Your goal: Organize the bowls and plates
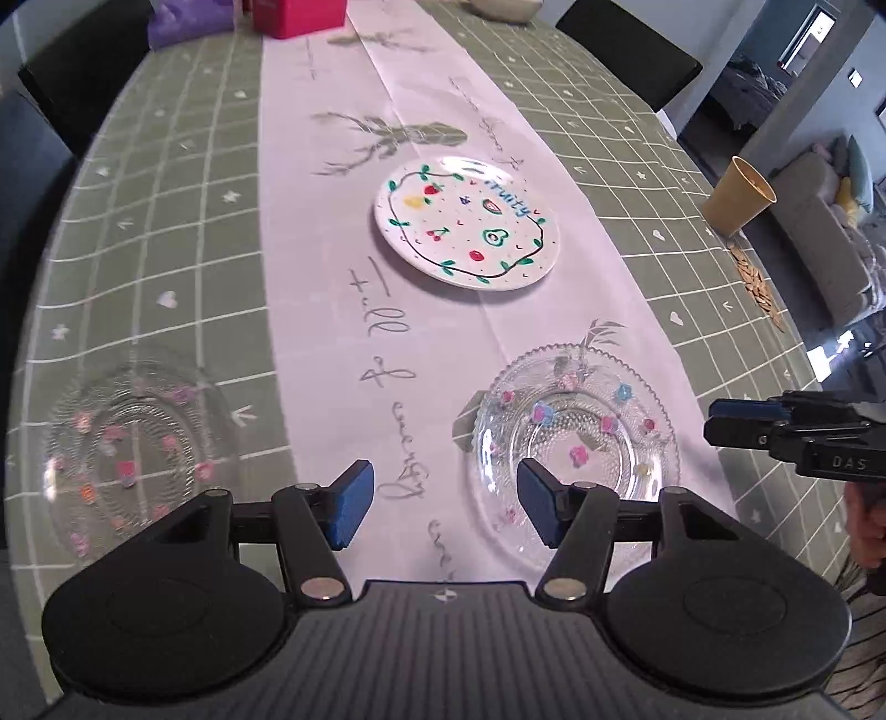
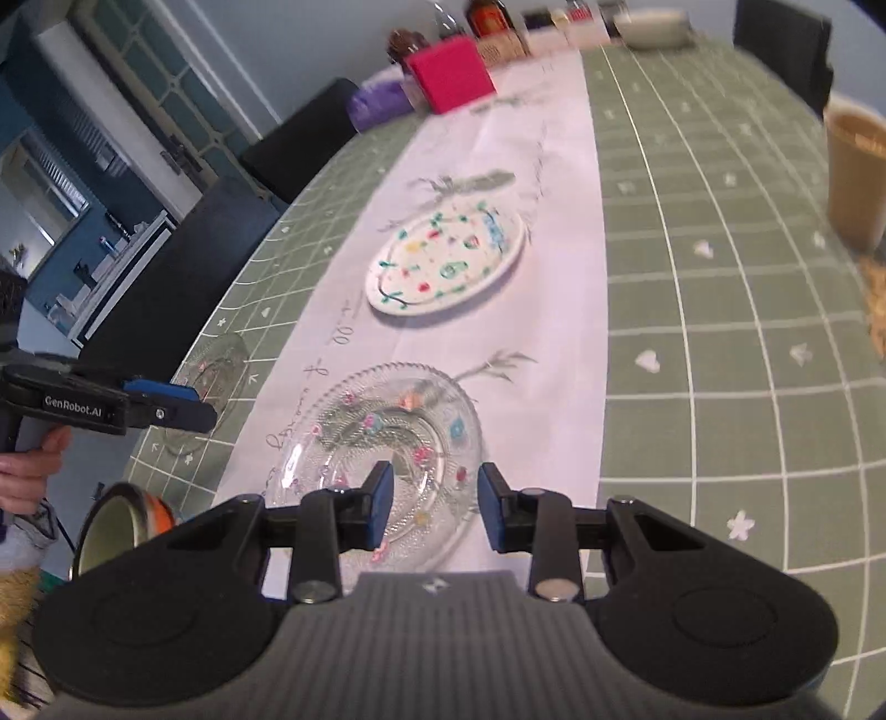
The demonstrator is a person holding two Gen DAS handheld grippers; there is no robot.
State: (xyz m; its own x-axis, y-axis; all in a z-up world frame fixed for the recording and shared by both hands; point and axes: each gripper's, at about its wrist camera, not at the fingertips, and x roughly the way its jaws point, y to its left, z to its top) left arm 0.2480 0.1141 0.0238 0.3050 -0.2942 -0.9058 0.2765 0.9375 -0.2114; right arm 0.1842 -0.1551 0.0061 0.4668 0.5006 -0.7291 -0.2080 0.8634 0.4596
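Note:
Two clear glass plates with coloured flowers and a white plate painted with fruit lie on the table. In the left wrist view my left gripper stands open over the white runner, between one glass plate on the left and the other glass plate on the right; nothing is between its pads. My right gripper is open above the near rim of the right glass plate, pads apart and pressing on nothing. The white plate lies farther along the runner. The left gripper partly hides the far glass plate.
A tan paper cup stands near the right table edge with spilled seeds beside it. A pink box, bottles and a white bowl sit at the far end. A mug is off the near left edge. Dark chairs surround the table.

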